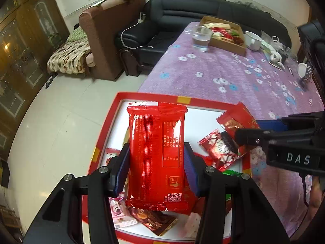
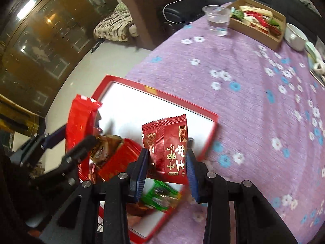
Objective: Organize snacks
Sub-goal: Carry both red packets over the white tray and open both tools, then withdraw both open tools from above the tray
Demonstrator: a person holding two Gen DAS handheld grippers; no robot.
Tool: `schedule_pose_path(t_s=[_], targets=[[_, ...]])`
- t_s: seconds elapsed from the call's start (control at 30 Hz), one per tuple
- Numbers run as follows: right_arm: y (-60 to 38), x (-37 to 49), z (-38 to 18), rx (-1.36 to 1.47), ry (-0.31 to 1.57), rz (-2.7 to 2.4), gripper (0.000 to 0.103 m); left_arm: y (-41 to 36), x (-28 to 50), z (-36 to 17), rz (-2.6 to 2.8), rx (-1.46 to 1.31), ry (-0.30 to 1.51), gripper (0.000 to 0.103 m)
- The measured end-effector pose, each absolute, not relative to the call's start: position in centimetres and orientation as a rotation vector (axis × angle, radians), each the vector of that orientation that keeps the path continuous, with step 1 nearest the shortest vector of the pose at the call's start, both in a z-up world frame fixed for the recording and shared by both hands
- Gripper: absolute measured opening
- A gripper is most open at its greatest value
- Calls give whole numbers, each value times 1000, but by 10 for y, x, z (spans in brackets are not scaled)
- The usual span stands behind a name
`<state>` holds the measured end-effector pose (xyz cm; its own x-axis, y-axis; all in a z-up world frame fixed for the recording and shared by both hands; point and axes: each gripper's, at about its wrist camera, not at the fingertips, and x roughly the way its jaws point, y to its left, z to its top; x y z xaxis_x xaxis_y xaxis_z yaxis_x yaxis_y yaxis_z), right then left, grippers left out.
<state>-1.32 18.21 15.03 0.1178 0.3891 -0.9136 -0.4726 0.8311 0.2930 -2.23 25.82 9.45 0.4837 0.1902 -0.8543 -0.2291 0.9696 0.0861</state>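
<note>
My left gripper [image 1: 157, 162] is shut on a long red snack packet [image 1: 156, 154], held upright above the red tray [image 1: 150, 97]; it also shows in the right wrist view [image 2: 81, 118]. My right gripper [image 2: 167, 162] is shut on a smaller red packet with gold writing [image 2: 168, 148], held over the tray's [image 2: 205, 150] right side. That packet and the right gripper appear at the right of the left wrist view [image 1: 237, 120]. Several loose snacks lie in the tray: a red-and-white one [image 1: 219, 148], a brown one [image 1: 156, 221] and a green one [image 2: 160, 197].
The tray sits at the near edge of a table with a purple flowered cloth [image 1: 223, 69]. At the far end stand a plastic cup of water [image 1: 201, 38], a cardboard box of snacks [image 1: 225, 34] and a white cup [image 1: 252, 39]. Sofas [image 1: 182, 14] and tiled floor [image 1: 61, 109] lie left.
</note>
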Motion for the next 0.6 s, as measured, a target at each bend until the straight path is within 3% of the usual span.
schedule_pose_path(t_s=[0.33,0.6], targets=[[205,-12,151,-34,1319,652,41,285,-28,96,300,-71,1017,49],[188,-28,154,1,1308,648,41,287,-47,123,413,-86,1009,56]])
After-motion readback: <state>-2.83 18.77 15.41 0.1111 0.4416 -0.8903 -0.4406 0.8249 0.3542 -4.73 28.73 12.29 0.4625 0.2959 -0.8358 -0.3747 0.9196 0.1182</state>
